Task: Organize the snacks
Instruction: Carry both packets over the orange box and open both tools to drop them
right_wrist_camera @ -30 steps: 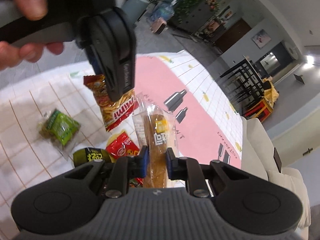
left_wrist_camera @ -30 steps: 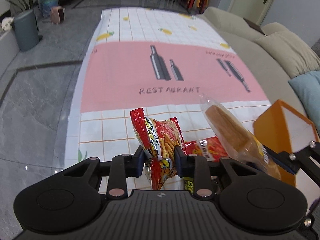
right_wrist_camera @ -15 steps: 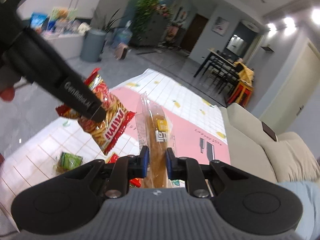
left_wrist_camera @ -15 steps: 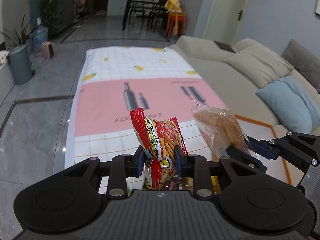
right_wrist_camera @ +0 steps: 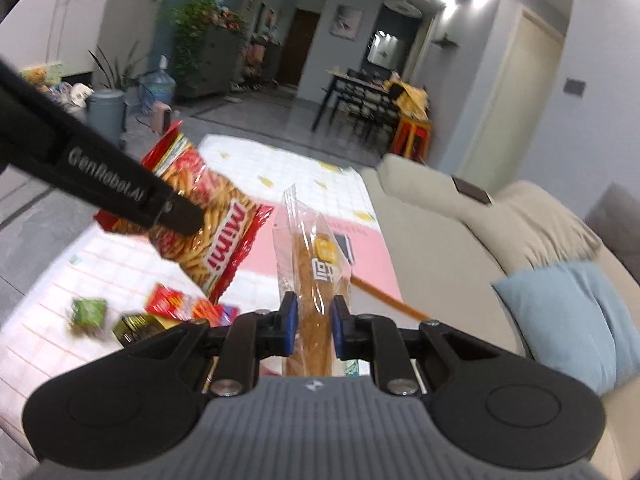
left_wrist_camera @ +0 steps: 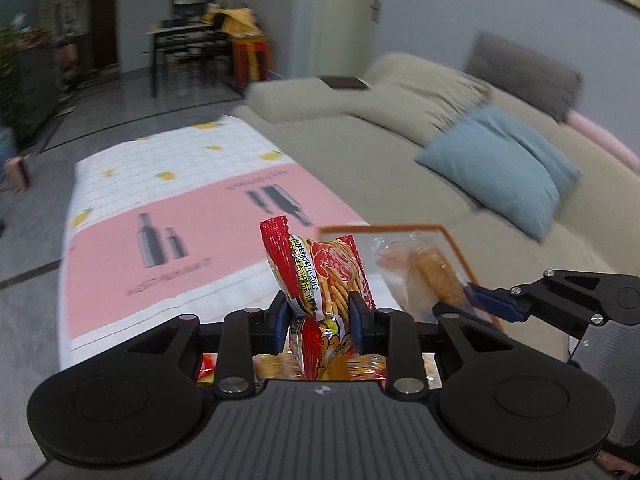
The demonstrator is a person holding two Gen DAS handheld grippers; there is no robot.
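My left gripper (left_wrist_camera: 320, 320) is shut on a red bag of stick snacks (left_wrist_camera: 320, 276), held up above the table; the same red bag (right_wrist_camera: 208, 216) shows at the left of the right wrist view, with a left fingertip (right_wrist_camera: 180, 216) pressed on it. My right gripper (right_wrist_camera: 313, 322) is shut on a bread stick in a clear wrapper (right_wrist_camera: 316, 280), which stands upright between the pads. That wrapped bread (left_wrist_camera: 424, 276) also appears right of the red bag in the left wrist view, over an orange-rimmed box (left_wrist_camera: 452, 248).
Loose snacks lie on the checked and pink tablecloth (right_wrist_camera: 52, 320): a green packet (right_wrist_camera: 89, 312), a dark yellow packet (right_wrist_camera: 136, 326) and a red packet (right_wrist_camera: 172, 302). A beige sofa (left_wrist_camera: 380, 160) with a blue cushion (left_wrist_camera: 500, 164) runs along the table's right side.
Both grippers have risen from the table with their snacks and rolled; the views now look across the room, and the orange-rimmed box lies farther below.
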